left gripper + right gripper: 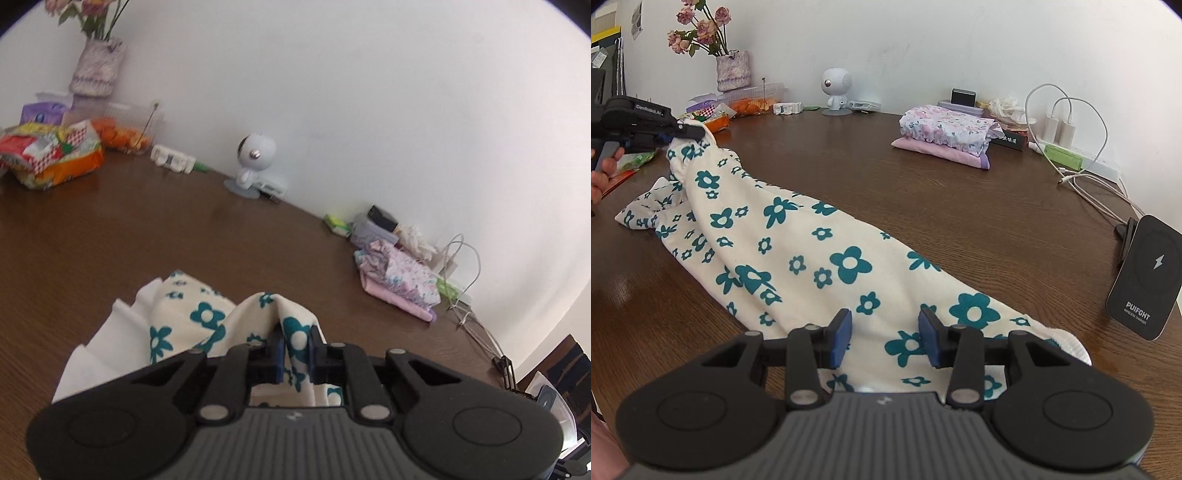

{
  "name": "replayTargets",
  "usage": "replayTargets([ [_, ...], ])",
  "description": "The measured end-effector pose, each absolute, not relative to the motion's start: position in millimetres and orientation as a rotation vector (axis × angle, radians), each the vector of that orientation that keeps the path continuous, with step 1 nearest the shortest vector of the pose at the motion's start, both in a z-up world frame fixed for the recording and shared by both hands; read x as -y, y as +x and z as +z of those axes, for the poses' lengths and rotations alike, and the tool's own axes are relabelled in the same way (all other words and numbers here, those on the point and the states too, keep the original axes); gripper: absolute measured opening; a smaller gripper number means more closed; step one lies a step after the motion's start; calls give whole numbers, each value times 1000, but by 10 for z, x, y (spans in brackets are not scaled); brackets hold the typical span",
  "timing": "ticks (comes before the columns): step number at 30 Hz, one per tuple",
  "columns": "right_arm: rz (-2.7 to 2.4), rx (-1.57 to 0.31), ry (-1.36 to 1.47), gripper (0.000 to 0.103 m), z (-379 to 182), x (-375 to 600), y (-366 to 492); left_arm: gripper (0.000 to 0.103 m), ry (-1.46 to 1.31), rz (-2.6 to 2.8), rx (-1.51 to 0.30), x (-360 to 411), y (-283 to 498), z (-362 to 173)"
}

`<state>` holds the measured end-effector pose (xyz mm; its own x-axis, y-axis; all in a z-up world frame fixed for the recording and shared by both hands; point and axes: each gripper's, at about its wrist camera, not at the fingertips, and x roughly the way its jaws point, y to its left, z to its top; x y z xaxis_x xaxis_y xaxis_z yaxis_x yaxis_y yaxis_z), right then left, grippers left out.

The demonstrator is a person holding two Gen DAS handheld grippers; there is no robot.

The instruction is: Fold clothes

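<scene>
- Your left gripper (297, 350) has its blue pads pinched tight on a raised fold of the cream garment with teal flowers (798, 254); in the right wrist view that same gripper sits at about 10 o'clock, holding the gathered far end of the cloth just above the table (923, 192).
- Your right gripper (885, 341) is spread wide, its two fingers (842, 338) hovering over the near end of the garment with nothing between them (whether the pads touch the cloth, you cannot tell from here).
- The garment lies stretched across the brown wooden table, running from 10 o'clock down to 5 o'clock in the right wrist view, flat along the middle and bunched near the left gripper.
- A hand (602, 173) shows at 9 o'clock, wrapped on the left gripper's handle.
- A folded stack of pink and floral clothes (945, 136) rests at 1 o'clock, well apart from the garment.
- A black wireless charger (1145, 277) stands upright at 3 o'clock, with white cables (1089, 184) beyond it.
- Along the wall: a small white round-headed figure (836, 88) at 12 o'clock, and a vase of pink flowers (733, 70) at 11 o'clock.
</scene>
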<state>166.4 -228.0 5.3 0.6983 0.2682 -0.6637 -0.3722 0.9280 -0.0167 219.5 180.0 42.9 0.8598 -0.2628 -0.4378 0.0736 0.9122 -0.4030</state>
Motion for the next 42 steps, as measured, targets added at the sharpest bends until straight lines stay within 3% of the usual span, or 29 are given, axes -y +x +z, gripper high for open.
replayTargets([
  [4, 368, -709, -168, 41, 52, 2288, 1647, 14, -319, -125, -607, -1879, 1856, 250],
  [5, 374, -713, -171, 41, 65, 2288, 1651, 25, -303, -103, -642, -1911, 1808, 186],
  [6, 382, -715, -173, 43, 86, 2286, 1656, 47, -287, -80, -676, -1943, 1763, 125],
  [8, 437, -684, -160, 45, 257, 2227, 1663, 62, -306, -70, -663, -2097, 1653, 125],
  [10, 492, -652, -147, 50, 427, 2169, 1670, 65, -334, -68, -644, -2250, 1579, 164],
  [11, 520, -635, -142, 53, 512, 2132, 1675, 72, -360, -65, -640, -2341, 1593, 213],
  [13, 602, -604, -168, 69, 649, 1859, 1744, 78, -400, -60, -653, -2479, 1719, 289],
  [15, 695, -600, -212, 69, 715, 1471, 1850, 78, -434, -60, -681, -2573, 1939, 333],
  [19, 847, -605, -352, 68, 683, 515, 2070, 75, -448, -94, -779, -2607, 2473, 263],
  [22, 901, -614, -420, 66, 634, -14, 2261, 63, -427, -106, -863, -2584, 2842, 155],
  [27, 940, -678, -463, 65, 557, -530, 2665, 36, -432, -181, -925, -2582, 3102, 51],
  [29, 972, -741, -468, 65, 492, -634, 2785, 11, -434, -199, -931, -2591, 3145, 36],
  [32, 1001, -808, -492, 64, 392, -743, 2873, 7, -451, -219, -910, -2613, 3146, 66],
  [33, 1003, -821, -501, 54, 364, -763, 2884, 7, -448, -223, -898, -2614, 3140, 96],
  [34, 1000, -818, -512, 34, 361, -765, 2877, 6, -446, -229, -885, -2610, 3131, 138],
  [35, 996, -815, -523, 21, 358, -766, 2870, 6, -445, -236, -872, -2605, 3122, 183],
  [36, 990, -807, -536, 14, 356, -768, 2856, 6, -445, -247, -857, -2594, 3118, 252],
  [42, 765, -437, -749, 9, 445, -780, 2411, 5, -459, -317, -667, -2625, 2863, 732],
])
